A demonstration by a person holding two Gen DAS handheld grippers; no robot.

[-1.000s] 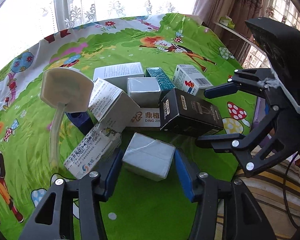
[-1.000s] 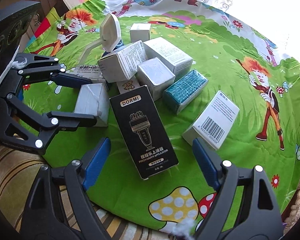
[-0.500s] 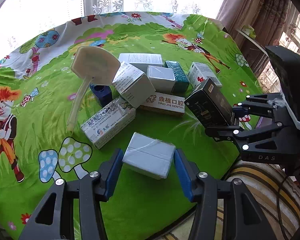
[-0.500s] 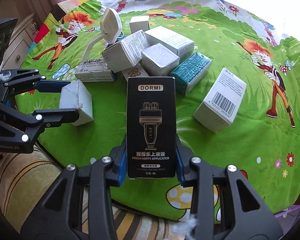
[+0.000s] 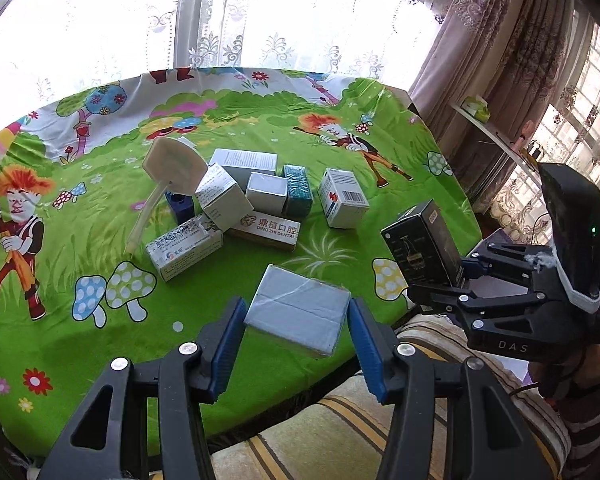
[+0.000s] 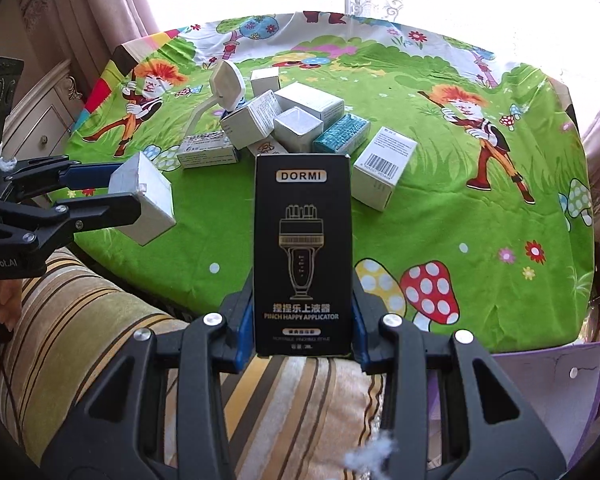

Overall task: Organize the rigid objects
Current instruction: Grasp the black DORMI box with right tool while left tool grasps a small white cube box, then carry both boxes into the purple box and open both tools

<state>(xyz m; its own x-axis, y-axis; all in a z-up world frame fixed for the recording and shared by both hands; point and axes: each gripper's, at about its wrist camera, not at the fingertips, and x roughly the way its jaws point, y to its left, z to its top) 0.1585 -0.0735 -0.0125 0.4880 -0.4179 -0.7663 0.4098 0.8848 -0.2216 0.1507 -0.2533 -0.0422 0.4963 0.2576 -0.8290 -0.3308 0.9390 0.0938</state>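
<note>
My left gripper [image 5: 296, 332] is shut on a grey foil-wrapped box [image 5: 298, 314] and holds it above the table's near edge; that box also shows in the right wrist view [image 6: 144, 198]. My right gripper [image 6: 302, 320] is shut on a tall black DORMI box [image 6: 303, 252], held upright above the near edge; it shows at the right in the left wrist view [image 5: 420, 242]. Several boxes lie clustered mid-table: a white barcode box [image 6: 384, 166], a teal box [image 6: 342, 134], a DING ZHI DENTAL box [image 5: 270, 228] and a white medicine box [image 5: 184, 246].
The round table has a green cartoon cloth [image 5: 100, 320]. A white paddle-shaped object [image 5: 172, 170] leans over the cluster's left side. A striped cushion [image 6: 80, 336] lies below the near edge. Curtains and a window stand behind.
Both grippers closed on their boxes, lifted them off the table and pulled back toward the near edge. The cluster of remaining boxes has not moved.
</note>
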